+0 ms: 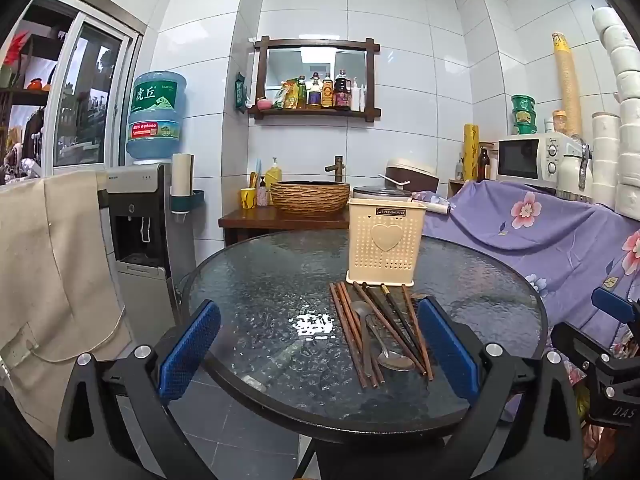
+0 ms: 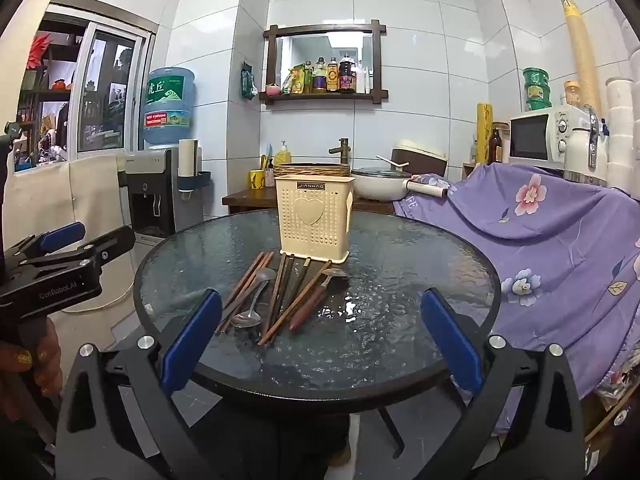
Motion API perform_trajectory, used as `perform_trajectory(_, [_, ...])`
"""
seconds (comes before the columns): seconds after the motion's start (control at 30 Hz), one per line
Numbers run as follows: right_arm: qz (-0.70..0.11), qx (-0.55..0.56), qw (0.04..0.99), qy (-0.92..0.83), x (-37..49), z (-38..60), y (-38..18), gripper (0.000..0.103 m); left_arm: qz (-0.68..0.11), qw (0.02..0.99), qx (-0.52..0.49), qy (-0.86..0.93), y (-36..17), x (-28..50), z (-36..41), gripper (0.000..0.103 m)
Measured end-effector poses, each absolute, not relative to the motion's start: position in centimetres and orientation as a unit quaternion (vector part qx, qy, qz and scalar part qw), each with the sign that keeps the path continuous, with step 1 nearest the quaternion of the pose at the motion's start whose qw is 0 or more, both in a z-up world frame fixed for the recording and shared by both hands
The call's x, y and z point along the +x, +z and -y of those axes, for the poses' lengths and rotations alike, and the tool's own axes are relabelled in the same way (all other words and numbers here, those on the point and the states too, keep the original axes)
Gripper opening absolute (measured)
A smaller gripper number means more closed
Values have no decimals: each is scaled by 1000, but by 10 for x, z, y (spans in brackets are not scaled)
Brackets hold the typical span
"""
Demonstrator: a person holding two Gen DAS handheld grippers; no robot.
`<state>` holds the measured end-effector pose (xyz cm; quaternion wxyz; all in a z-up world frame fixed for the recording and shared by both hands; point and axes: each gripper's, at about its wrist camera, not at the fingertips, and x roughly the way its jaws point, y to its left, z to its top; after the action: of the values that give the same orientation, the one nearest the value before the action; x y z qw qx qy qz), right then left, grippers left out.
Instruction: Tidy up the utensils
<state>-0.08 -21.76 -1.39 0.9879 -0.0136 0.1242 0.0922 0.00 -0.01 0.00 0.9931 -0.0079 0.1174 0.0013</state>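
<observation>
A cream perforated utensil holder (image 1: 386, 240) (image 2: 314, 216) with a heart on its front stands upright on the round glass table (image 1: 260, 280) (image 2: 400, 280). In front of it lies a loose pile of brown and dark chopsticks (image 1: 350, 332) (image 2: 280, 296). A metal spoon (image 1: 394, 360) (image 2: 248, 316) lies among them, and a wooden-handled spoon (image 2: 316, 296) beside them. My left gripper (image 1: 320, 304) is open and empty at the table's near edge, the pile by its right finger. My right gripper (image 2: 320, 294) is open and empty too, the pile by its left finger.
A water dispenser (image 1: 136, 220) stands left of the table, and a purple floral cloth (image 1: 540, 240) drapes furniture on the right. Behind are a wooden stand with a woven basin (image 1: 310, 196) and a microwave (image 1: 528, 158). A hand (image 2: 36, 360) holds the left gripper's handle.
</observation>
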Motion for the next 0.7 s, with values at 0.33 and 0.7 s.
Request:
perform_trajectory(0.33, [-127,-13,988,92,-2,215,-18,98,-119,993,-8,-1,0,0,0,97])
perform_trajectory(0.7, [-128,-7,988,91,1,219,-15,98,-119,993,-5,-2,0,1,0,97])
